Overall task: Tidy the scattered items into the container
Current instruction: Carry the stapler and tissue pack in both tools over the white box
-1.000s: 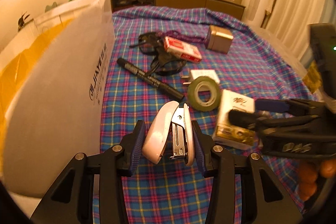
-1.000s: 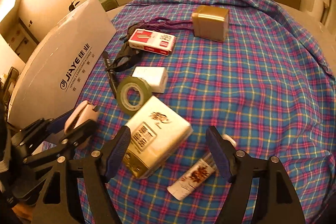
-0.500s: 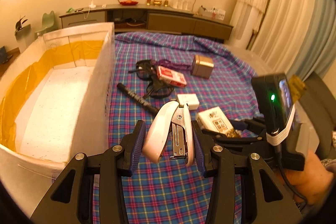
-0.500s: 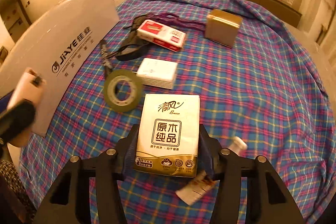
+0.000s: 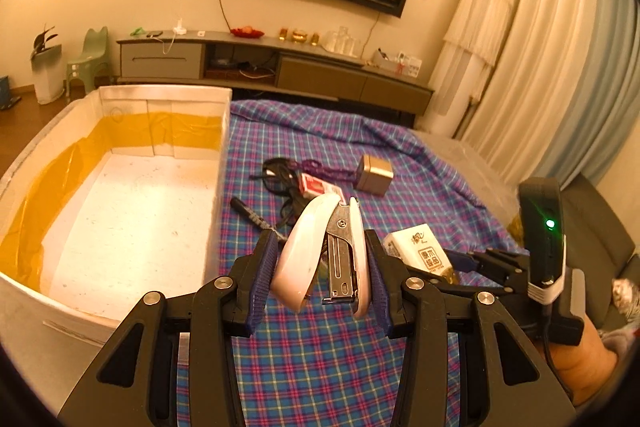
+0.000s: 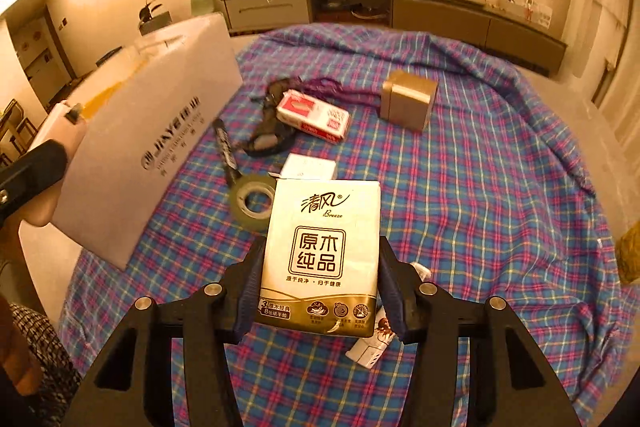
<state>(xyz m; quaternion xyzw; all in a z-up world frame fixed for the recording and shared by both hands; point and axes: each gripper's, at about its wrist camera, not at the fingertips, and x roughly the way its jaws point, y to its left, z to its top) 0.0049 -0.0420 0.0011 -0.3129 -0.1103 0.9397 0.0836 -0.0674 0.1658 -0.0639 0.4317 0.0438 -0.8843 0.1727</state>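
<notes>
Left gripper (image 5: 322,261): jaws are clenching a pink stapler (image 5: 320,251) beside the white box (image 5: 216,163).
Right gripper (image 6: 320,281): jaws are grasping a tissue pack (image 6: 322,251) above the plaid cloth (image 6: 460,187).

Plaid-covered table (image 6: 480,187), tape roll (image 6: 252,201), marker (image 6: 225,151), gold tin (image 6: 406,99), white box (image 5: 120,195)

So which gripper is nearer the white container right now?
Left. The left gripper, shut on the stapler, sits just beside the white container at its near corner. The right gripper, holding the tissue pack, is farther out over the plaid cloth.
</notes>
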